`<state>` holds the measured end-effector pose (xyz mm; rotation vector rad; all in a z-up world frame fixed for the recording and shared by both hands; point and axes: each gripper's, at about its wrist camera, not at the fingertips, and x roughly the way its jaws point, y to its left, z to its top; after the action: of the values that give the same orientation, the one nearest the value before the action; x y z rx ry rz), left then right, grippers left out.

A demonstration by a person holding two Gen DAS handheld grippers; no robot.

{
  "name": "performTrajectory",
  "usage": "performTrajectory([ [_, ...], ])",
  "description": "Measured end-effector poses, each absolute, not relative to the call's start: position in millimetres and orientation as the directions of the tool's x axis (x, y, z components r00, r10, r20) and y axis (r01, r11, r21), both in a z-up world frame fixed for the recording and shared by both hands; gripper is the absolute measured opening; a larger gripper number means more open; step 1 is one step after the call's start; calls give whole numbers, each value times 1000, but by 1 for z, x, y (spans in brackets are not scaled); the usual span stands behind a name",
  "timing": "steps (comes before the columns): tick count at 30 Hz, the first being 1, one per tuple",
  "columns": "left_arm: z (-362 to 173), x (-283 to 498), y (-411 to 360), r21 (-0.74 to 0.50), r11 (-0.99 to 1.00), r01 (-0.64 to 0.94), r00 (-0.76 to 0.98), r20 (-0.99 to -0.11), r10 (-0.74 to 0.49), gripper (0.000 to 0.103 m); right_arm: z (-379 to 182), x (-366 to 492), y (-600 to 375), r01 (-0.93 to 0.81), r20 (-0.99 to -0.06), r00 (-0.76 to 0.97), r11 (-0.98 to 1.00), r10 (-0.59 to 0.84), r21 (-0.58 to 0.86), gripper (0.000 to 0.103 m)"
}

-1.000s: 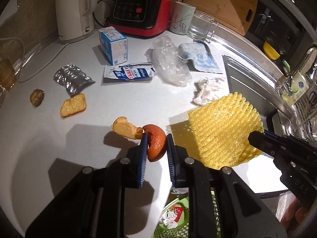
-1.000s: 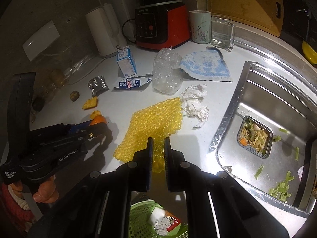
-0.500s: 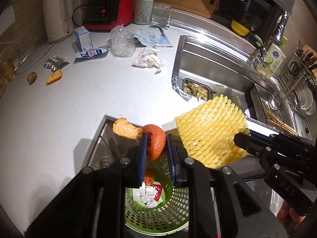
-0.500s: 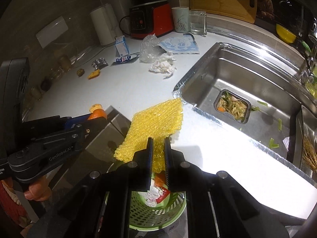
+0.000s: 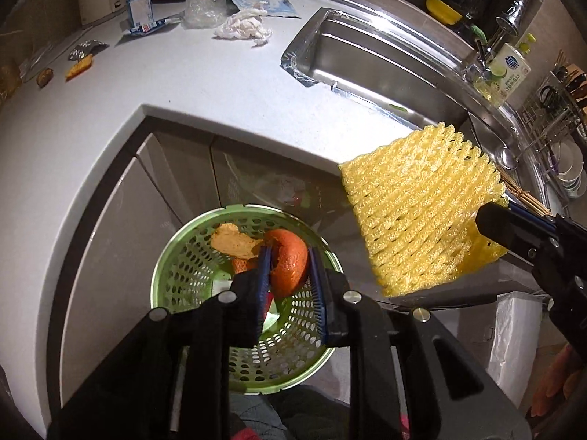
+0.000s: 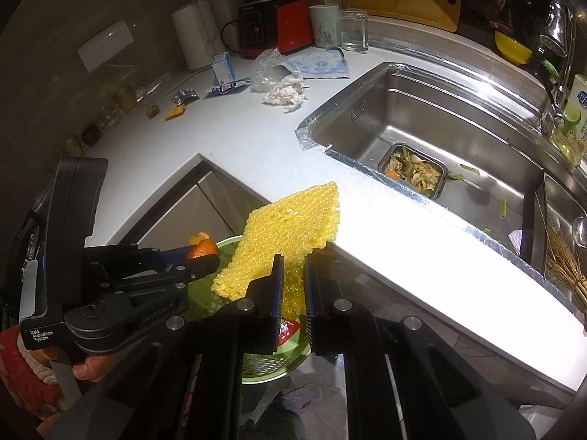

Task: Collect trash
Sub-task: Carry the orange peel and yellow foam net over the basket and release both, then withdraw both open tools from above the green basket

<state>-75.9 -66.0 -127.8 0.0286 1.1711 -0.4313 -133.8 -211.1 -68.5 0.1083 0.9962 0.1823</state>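
My left gripper [image 5: 290, 256] is shut on an orange peel [image 5: 288, 266] and holds it right over a green perforated trash basket [image 5: 183, 256] that stands below the counter edge. My right gripper [image 6: 292, 262] is shut on a yellow foam fruit net [image 6: 286, 231], held above the same basket [image 6: 264, 366]. In the left wrist view the net [image 5: 422, 212] hangs to the right of the basket. Paper and a red wrapper lie inside the basket. The left gripper shows in the right wrist view [image 6: 205, 262].
More trash lies on the white counter [image 5: 183, 84]: crumpled tissue [image 5: 242, 27], a plastic bag [image 5: 200, 5], a milk carton [image 5: 139, 7], a foil wrapper [image 5: 86, 47], peel pieces [image 5: 79, 69]. The steel sink [image 6: 422, 124] is on the right, cabinet doors [image 5: 146, 198] below.
Both grippers have pulled back from the counter and down, carrying the peel and the net past the counter edge to above the green basket.
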Motion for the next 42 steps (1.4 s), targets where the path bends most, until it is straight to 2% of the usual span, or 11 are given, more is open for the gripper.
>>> performTrajectory([
  [2, -129, -79, -66, -202, 922, 329, 316, -897, -309, 26, -69, -136, -212, -106, -825, 528, 979, 203, 174, 12],
  [6, -123, -84, -66, -181, 930, 320, 349, -890, -293, 45, -71, -138, -215, -112, -825, 525, 978, 210, 178, 12],
  [14, -107, -88, -63, -143, 939, 314, 393, -881, -265, 60, -69, -137, -213, -139, -819, 526, 973, 230, 184, 12],
  [19, -87, -88, -53, -124, 947, 297, 438, -863, -251, 65, -66, -134, -212, -154, -812, 531, 970, 243, 189, 12],
  [27, -68, -85, -35, -105, 961, 256, 483, -847, -221, 68, -64, -127, -203, -186, -806, 526, 962, 270, 200, 12],
  [34, -56, -82, -16, -89, 974, 210, 515, -836, -188, 74, -83, -122, -183, -243, -823, 467, 942, 324, 233, 12],
  [37, -52, -81, -9, -79, 978, 192, 527, -833, -171, 75, -101, -119, -168, -265, -841, 421, 933, 339, 243, 16],
  [39, -52, -81, -5, -71, 981, 181, 531, -832, -159, 76, -112, -117, -161, -275, -854, 385, 926, 351, 257, 38],
  [40, -52, -80, -2, -70, 982, 174, 532, -833, -153, 76, -115, -116, -157, -279, -859, 377, 926, 348, 253, 53],
  [41, -52, -80, 0, -71, 983, 169, 530, -834, -151, 77, -117, -115, -153, -283, -862, 375, 927, 341, 244, 59],
  [42, -52, -80, 2, -71, 984, 165, 529, -835, -149, 77, -117, -115, -151, -289, -863, 375, 928, 337, 237, 60],
])
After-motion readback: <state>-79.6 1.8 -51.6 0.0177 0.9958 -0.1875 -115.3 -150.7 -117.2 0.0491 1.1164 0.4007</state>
